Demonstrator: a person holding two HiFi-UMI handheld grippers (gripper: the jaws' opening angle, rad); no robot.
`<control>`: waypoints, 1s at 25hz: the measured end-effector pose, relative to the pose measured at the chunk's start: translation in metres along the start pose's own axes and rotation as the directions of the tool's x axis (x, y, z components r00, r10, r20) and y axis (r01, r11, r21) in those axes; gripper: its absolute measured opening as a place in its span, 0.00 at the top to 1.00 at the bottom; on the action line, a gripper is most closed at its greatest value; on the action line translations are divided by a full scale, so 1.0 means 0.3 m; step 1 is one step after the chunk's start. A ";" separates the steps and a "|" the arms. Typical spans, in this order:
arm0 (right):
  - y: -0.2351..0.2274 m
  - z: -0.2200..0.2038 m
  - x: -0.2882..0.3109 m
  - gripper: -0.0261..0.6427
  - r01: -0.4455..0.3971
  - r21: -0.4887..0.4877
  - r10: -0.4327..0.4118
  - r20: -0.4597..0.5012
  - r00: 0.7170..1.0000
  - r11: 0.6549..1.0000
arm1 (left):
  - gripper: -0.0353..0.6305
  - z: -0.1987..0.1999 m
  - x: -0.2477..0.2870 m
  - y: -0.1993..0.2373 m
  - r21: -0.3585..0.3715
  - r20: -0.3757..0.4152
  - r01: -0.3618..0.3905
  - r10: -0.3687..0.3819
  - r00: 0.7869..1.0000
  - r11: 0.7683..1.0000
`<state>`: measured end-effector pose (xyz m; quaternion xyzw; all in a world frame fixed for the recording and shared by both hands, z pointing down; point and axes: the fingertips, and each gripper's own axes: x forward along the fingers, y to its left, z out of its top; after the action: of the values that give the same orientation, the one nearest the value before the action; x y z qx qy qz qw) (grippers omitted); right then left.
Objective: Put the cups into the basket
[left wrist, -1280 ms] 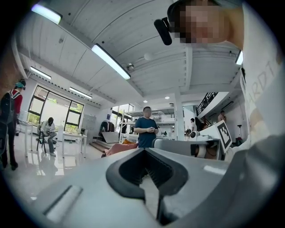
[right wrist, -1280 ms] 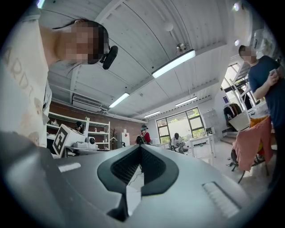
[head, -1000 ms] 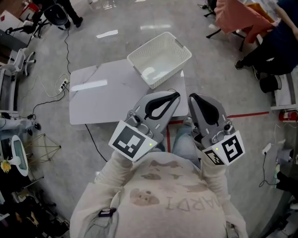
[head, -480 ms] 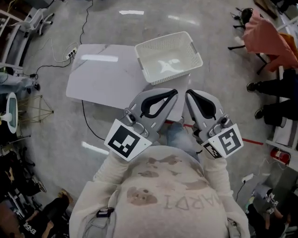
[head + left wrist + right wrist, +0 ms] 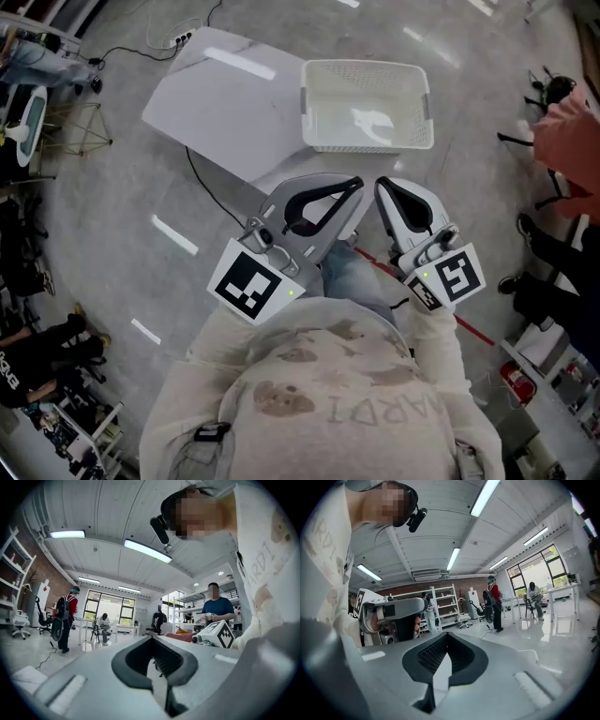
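- Floor (image 5: pixel 112 244), grey and shiny, fills most of the head view. Only this view looks down, so only here can I see the table and the basket.
- Both gripper views look up and out instead. They show a white ceiling (image 5: pixel 117 517) with long lamps, big windows (image 5: pixel 108 606) and other people in the room.
- The left gripper view shows a person in a blue shirt (image 5: pixel 217 607). The right gripper view shows tall white shelves (image 5: pixel 443 604) by a brick wall. A person in a red top (image 5: pixel 493 603) with a backpack shows up in both.
- The white table (image 5: pixel 225 103) stands slanted on the floor, ahead of me and to my left.
- The basket (image 5: pixel 366 103) sits on the right end of the table, open side up. It is white and box-shaped with round corners. Its walls are full of tiny holes, and its bottom has a bright shiny patch.
- My cream sweater (image 5: pixel 319 394) fills the bottom of the head view.
- I hold my left gripper (image 5: pixel 356 185) and right gripper (image 5: pixel 381 186) side by side in front of my chest. Their tips are near each other and point toward the basket, but they are apart from it.
- In its own view, my left gripper (image 5: pixel 152 640) has its jaws pressed together with nothing between them.
- My right gripper (image 5: pixel 446 637) looks the same, tips together and holding nothing.
- Each gripper view sees the other gripper off to one side: the right one's marker cube (image 5: pixel 216 633) here, and the left one's grey body (image 5: pixel 396 609) there.
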<state>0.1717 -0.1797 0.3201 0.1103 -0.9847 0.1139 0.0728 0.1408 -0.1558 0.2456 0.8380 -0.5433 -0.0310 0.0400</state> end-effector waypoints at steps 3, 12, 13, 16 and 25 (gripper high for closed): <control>-0.023 -0.077 0.044 0.92 -0.017 0.021 0.018 -0.048 0.999 1.000 | 0.94 -0.026 -0.018 0.036 -0.001 -0.016 -0.049 0.049 0.999 0.999; -0.116 -0.482 0.180 0.90 0.033 0.089 -0.008 -0.270 0.963 0.995 | 0.94 -0.235 -0.039 0.158 -0.037 -0.097 -0.100 0.096 0.991 0.994; -0.124 -0.530 0.196 0.90 0.043 0.093 -0.014 -0.294 0.956 0.995 | 0.94 -0.258 -0.040 0.171 -0.041 -0.102 -0.095 0.090 0.991 0.995; -0.148 -0.665 0.239 0.89 0.073 0.105 -0.031 -0.356 0.934 0.992 | 0.94 -0.326 -0.037 0.209 -0.050 -0.121 -0.071 0.064 0.991 0.996; -0.221 -1.015 0.312 0.88 0.174 0.110 -0.092 -0.519 0.850 0.979 | 0.94 -0.519 0.001 0.282 -0.049 -0.173 0.022 -0.031 0.984 0.999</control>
<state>0.1328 -0.1882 0.6432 0.1495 -0.9082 0.2090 0.3305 0.0789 -0.1853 0.4090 0.8435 -0.5257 0.0290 0.1064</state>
